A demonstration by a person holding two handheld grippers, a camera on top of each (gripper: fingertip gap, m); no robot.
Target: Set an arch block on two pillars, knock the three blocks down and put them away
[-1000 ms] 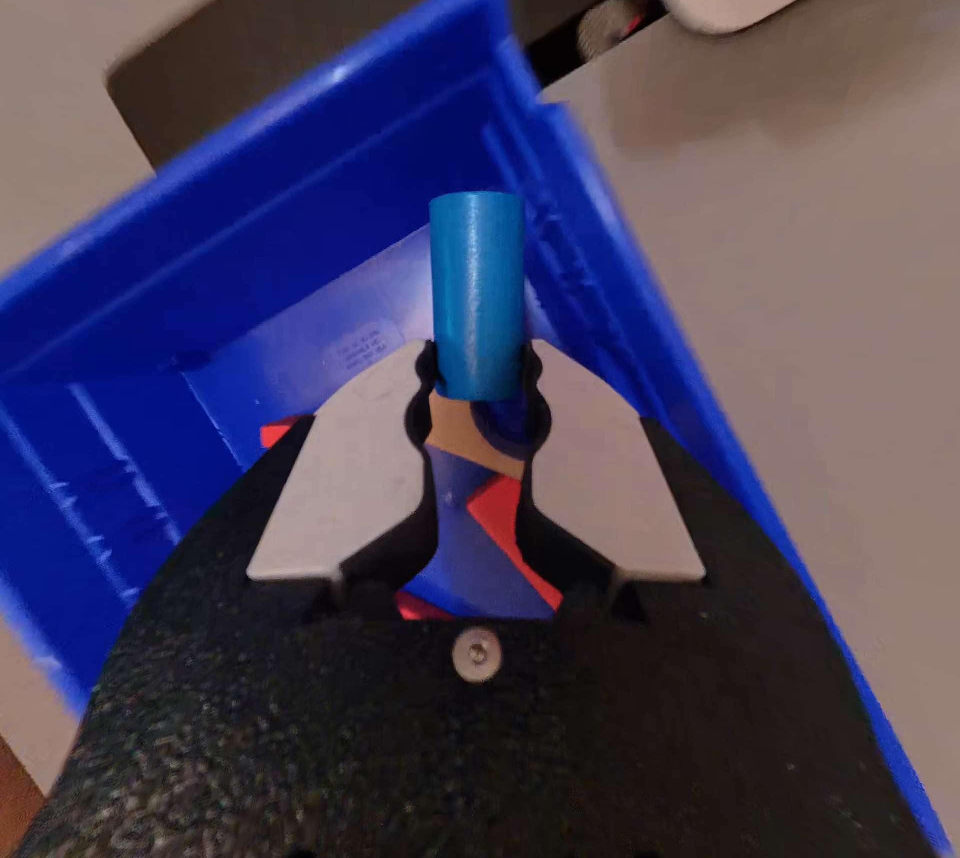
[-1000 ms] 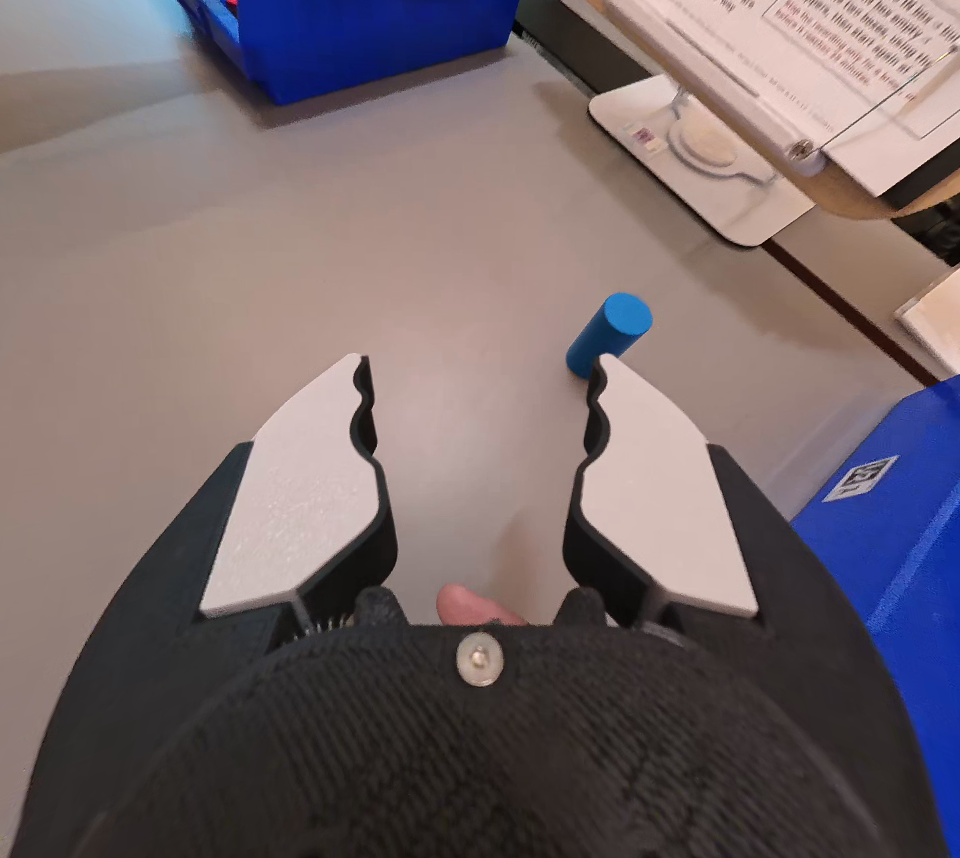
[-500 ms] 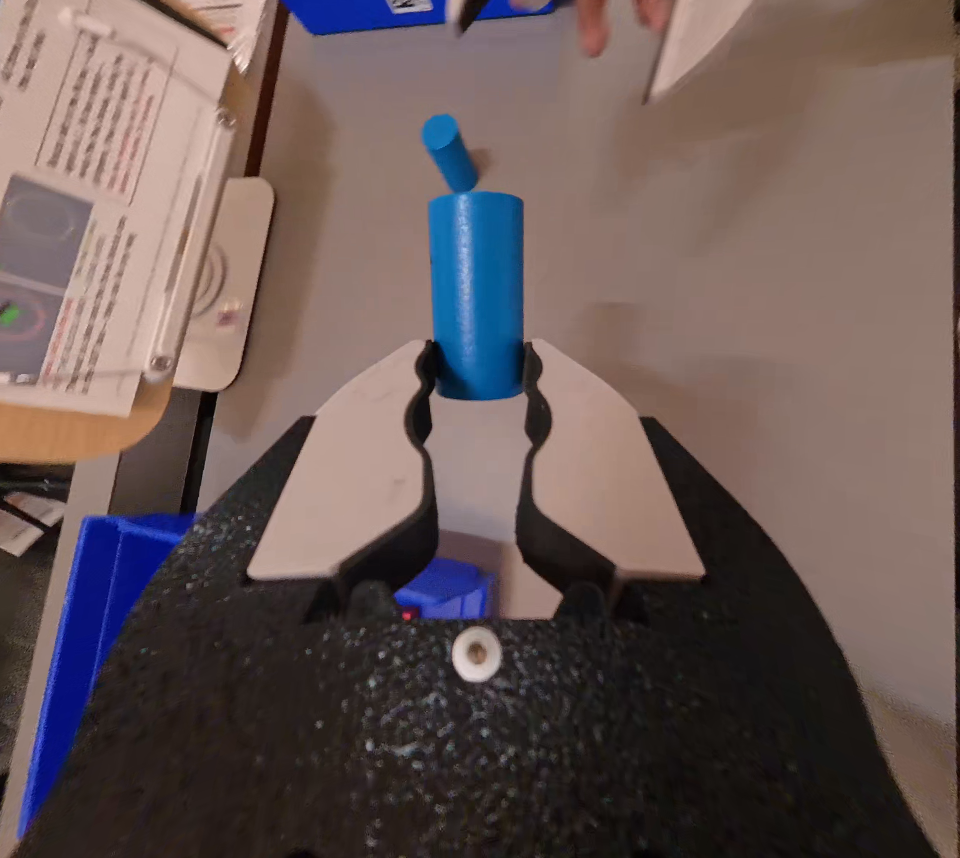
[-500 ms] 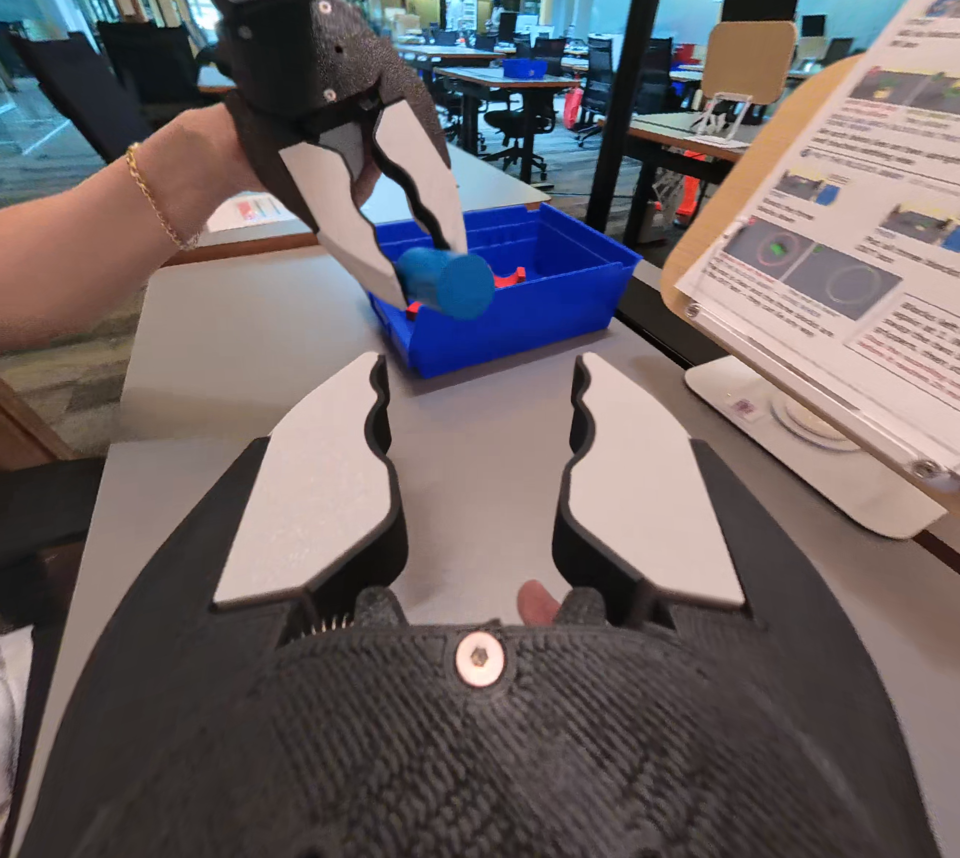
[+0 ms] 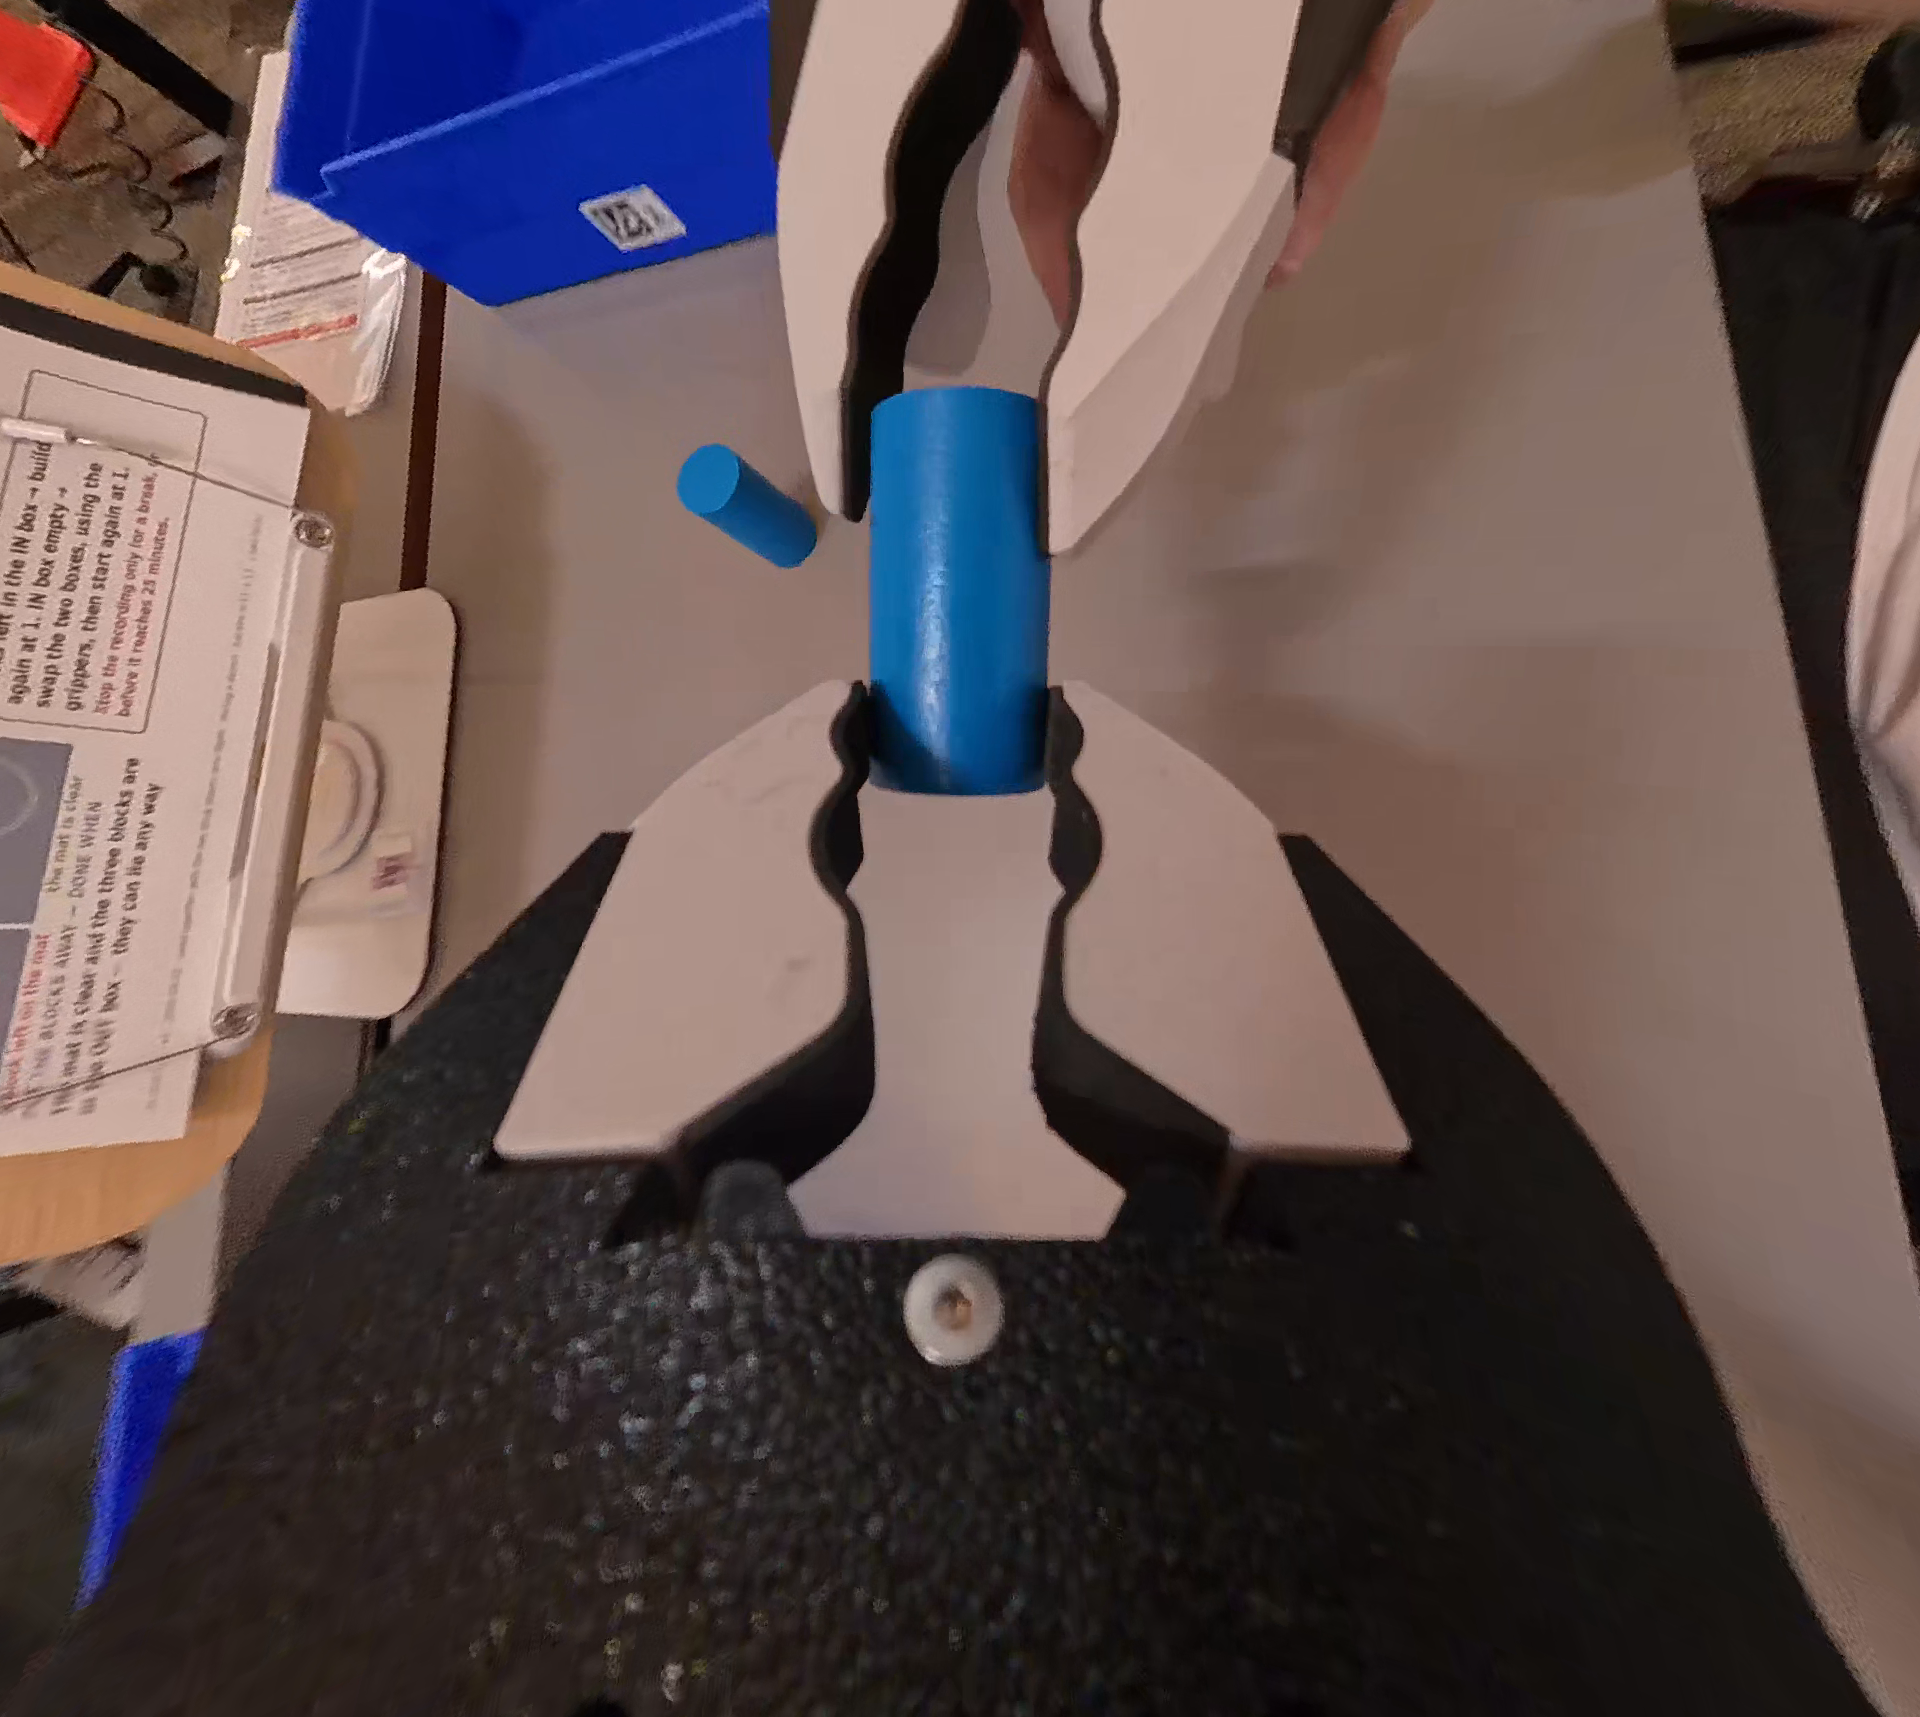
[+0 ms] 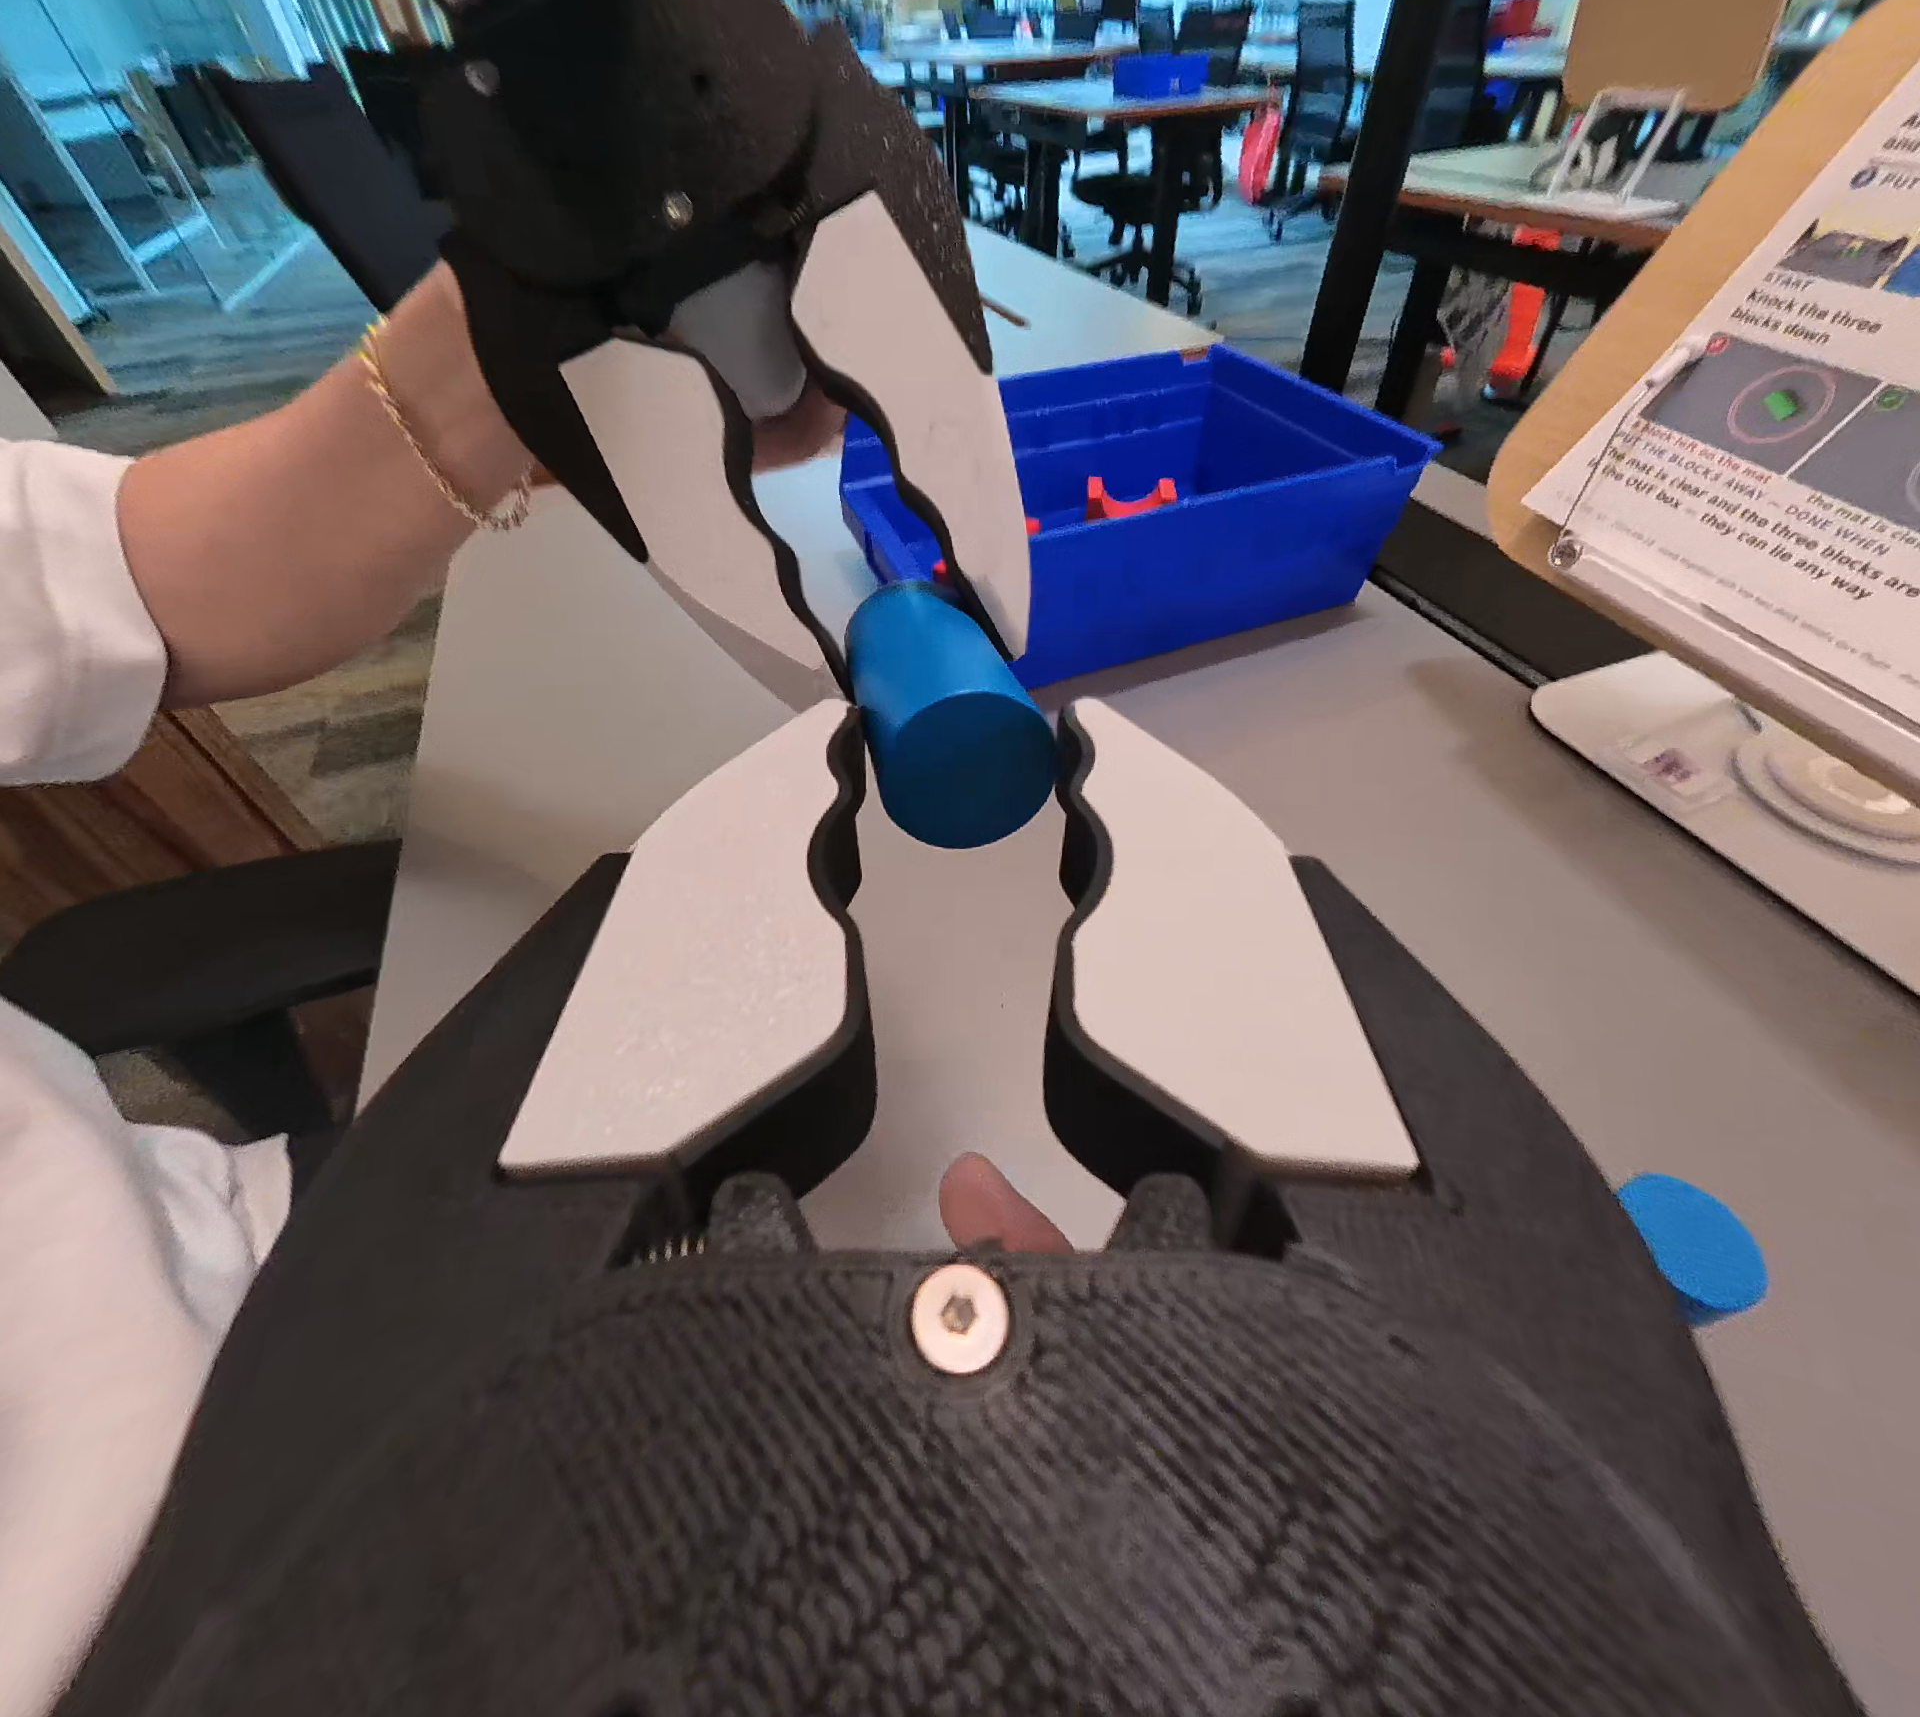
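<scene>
Two grippers meet at one blue cylinder (image 5: pixel 954 597) above a grey table (image 5: pixel 1403 628). The left gripper (image 5: pixel 954 737) is clenched on the near end of this cylinder, with both tips pressed on its sides. The right gripper (image 5: pixel 948 514) comes from the opposite side, and its tips stand on both sides of the far end. In the right wrist view its left tip seems to touch the cylinder and the right tip is just beside it, so I cannot tell if it grips.

The cylinder is smooth with a slight shine and has flat round ends. The gripper fingers are flat pale plates with wavy black rubber edges, and the bodies are rough black plastic.

A smaller blue cylinder (image 5: pixel 746 505) lies on its side on the table, near the right gripper's tip but apart from it.

Only the left wrist view shows a blue bin (image 5: pixel 540 140) with a small label, behind the right gripper. Only the right wrist view shows another blue bin (image 6: pixel 1195 545) with a red arch-shaped block (image 6: pixel 1130 495) inside, a person's wrist with a thin chain bracelet (image 6: pixel 436 441), and a room with tables and chairs. Both views show a printed sheet on a wooden stand (image 6: pixel 1756 462).
</scene>
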